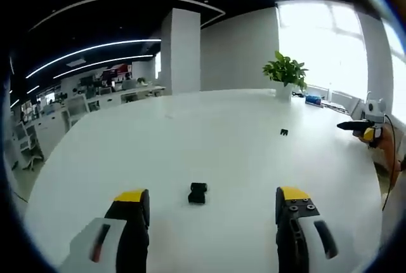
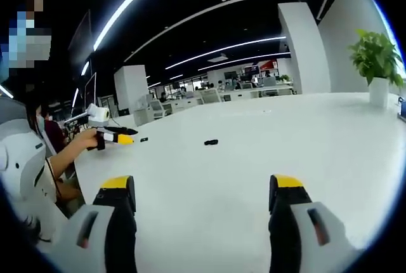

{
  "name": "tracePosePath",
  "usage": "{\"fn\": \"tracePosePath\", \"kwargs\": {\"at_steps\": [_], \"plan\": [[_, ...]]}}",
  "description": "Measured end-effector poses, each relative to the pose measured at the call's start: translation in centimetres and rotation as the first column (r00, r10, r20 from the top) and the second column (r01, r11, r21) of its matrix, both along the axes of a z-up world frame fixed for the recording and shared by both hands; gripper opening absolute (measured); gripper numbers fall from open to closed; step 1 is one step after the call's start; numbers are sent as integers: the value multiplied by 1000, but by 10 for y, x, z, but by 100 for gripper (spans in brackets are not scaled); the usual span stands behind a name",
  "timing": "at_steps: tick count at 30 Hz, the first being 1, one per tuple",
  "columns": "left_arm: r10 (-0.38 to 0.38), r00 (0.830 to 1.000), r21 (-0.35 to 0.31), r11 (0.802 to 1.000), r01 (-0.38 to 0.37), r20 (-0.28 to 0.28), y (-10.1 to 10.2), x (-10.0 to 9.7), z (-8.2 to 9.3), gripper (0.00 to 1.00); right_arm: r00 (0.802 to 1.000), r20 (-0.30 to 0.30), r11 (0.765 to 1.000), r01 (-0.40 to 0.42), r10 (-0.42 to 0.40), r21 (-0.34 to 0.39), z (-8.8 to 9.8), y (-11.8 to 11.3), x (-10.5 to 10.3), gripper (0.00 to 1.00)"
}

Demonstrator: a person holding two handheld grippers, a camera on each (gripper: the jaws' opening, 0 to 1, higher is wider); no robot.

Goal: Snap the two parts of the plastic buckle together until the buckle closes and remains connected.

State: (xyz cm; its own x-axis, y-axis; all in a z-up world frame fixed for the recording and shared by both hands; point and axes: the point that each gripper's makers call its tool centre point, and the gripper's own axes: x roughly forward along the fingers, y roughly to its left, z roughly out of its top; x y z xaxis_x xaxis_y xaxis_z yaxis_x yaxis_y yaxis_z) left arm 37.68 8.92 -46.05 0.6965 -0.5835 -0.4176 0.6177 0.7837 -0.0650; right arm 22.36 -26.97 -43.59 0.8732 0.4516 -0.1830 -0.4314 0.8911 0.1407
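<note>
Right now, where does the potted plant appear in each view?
Left gripper view: potted plant upper right of centre, at the white table's far edge.
Right gripper view: potted plant at the far right, upper half, on the same table.
Shared landmark: the white square pillar, left of the plant in both.

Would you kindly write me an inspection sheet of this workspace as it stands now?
Surface: large white table, bare across most of its top.
Job's things: two small black plastic buckle parts, one near the left hand-held gripper, one farther off; apart, not joined.
Clutter: small blue object by the plant; otherwise nothing seen.
Grippers: left hand-held gripper open, holding nothing; right hand-held gripper open, holding nothing.
Cables: thin dark cable hanging at the right hand-held gripper.
Surroundings: green potted plant in a white pot, bright windows, white column, office desks behind.
</note>
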Motion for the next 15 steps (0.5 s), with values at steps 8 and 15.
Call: {"fn": "tracePosePath", "kwargs": {"at_steps": [8, 15], "plan": [[-8, 1000, 14, 1000, 8, -21, 1, 4, 0, 82, 1000, -3, 1000, 5, -5, 2, -1, -2, -1, 86], [-4, 1000, 16, 1000, 4, -31, 3, 9, -1, 80, 1000, -2, 1000, 7, -7, 8, -1, -3, -1, 86]]}}
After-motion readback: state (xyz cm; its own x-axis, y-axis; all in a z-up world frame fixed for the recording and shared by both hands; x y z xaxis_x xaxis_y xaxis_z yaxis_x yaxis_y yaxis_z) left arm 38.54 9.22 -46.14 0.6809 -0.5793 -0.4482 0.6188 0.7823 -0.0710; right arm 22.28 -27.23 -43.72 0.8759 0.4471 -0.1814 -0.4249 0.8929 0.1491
